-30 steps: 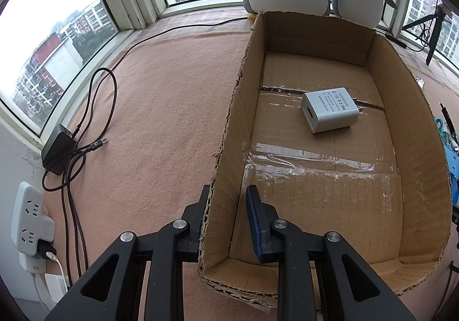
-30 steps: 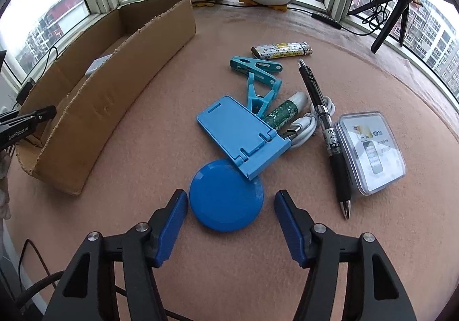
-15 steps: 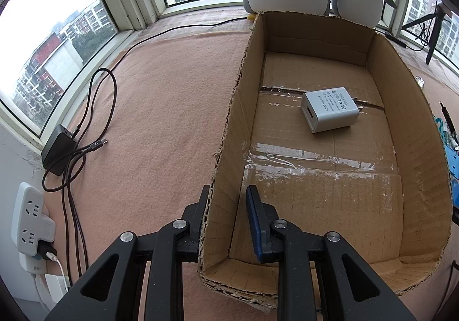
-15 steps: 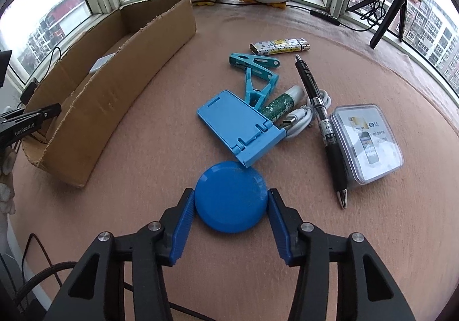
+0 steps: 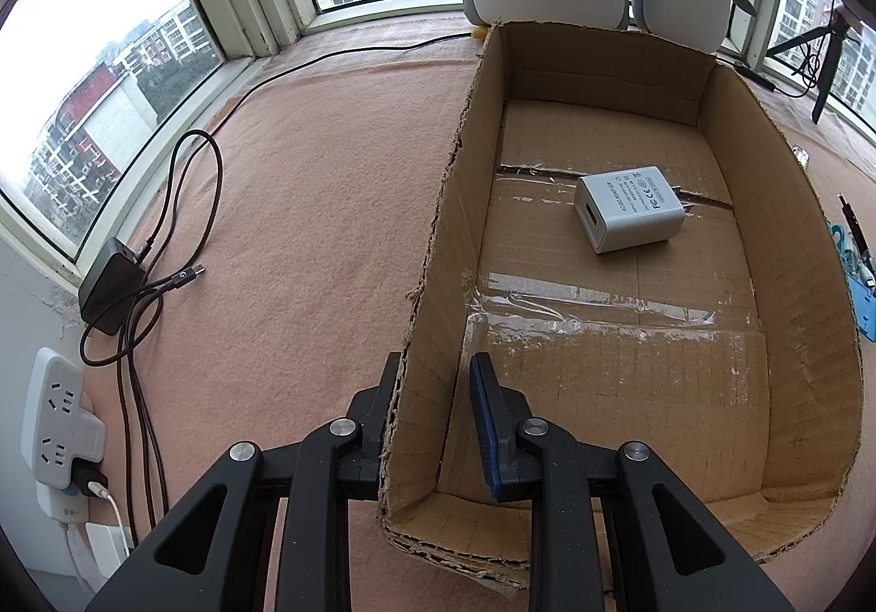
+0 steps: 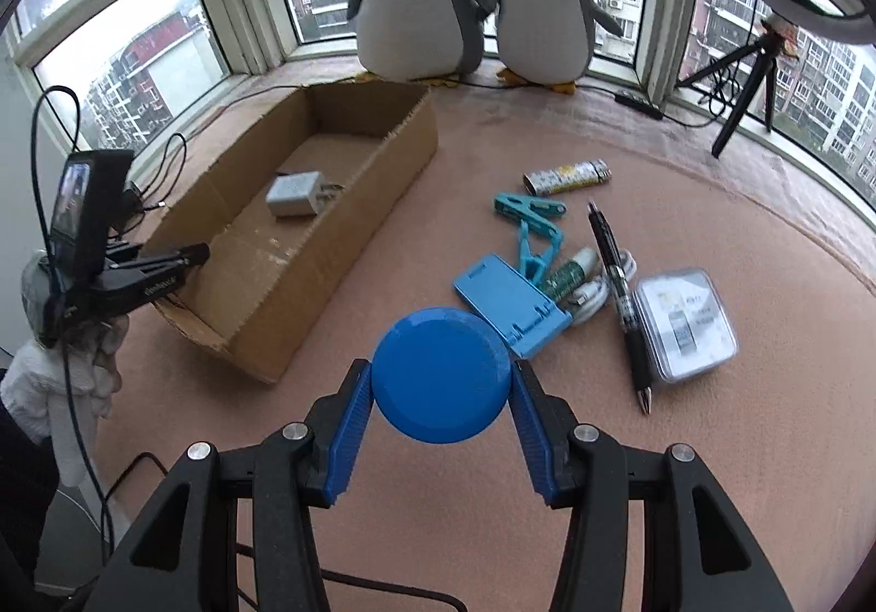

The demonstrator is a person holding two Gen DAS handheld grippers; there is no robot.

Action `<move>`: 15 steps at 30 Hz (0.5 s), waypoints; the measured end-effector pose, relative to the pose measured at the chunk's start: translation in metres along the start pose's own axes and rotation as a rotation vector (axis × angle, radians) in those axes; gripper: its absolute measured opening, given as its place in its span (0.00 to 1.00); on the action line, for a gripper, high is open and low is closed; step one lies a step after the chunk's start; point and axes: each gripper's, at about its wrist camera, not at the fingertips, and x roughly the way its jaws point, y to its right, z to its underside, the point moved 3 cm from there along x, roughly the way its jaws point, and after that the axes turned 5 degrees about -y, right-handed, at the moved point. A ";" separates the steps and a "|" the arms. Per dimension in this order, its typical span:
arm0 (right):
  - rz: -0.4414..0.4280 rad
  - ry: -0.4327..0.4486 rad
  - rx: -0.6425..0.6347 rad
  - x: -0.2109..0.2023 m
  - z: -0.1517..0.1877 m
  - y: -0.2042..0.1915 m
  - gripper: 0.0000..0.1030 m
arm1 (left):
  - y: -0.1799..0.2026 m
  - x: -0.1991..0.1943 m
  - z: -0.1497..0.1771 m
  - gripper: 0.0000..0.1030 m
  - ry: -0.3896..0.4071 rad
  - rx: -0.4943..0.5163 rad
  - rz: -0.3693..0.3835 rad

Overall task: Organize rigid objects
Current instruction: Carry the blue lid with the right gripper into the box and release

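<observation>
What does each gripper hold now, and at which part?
The right gripper holds the round blue plastic disc by its opposite edges. The left gripper grips the brown cardboard box by its near left wall.

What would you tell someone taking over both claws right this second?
Left claw is shut on the cardboard box wall, steadying it.
Right claw is shut on the blue disc, lifted above the mat.
Done: white charger is in the box.
Left: drop the disc in, then the phone stand, clips, pen, lighter, clear case.
</observation>
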 end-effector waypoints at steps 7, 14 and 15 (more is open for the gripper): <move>-0.048 0.055 -0.090 -0.003 -0.035 -0.045 0.45 | 0.000 0.000 0.000 0.24 0.000 0.000 -0.001; -0.078 0.060 -0.159 0.014 -0.061 -0.080 0.45 | 0.000 0.000 0.000 0.24 0.000 0.000 0.000; -0.081 0.058 -0.165 0.017 -0.063 -0.083 0.45 | 0.000 0.000 0.000 0.24 0.000 0.000 0.000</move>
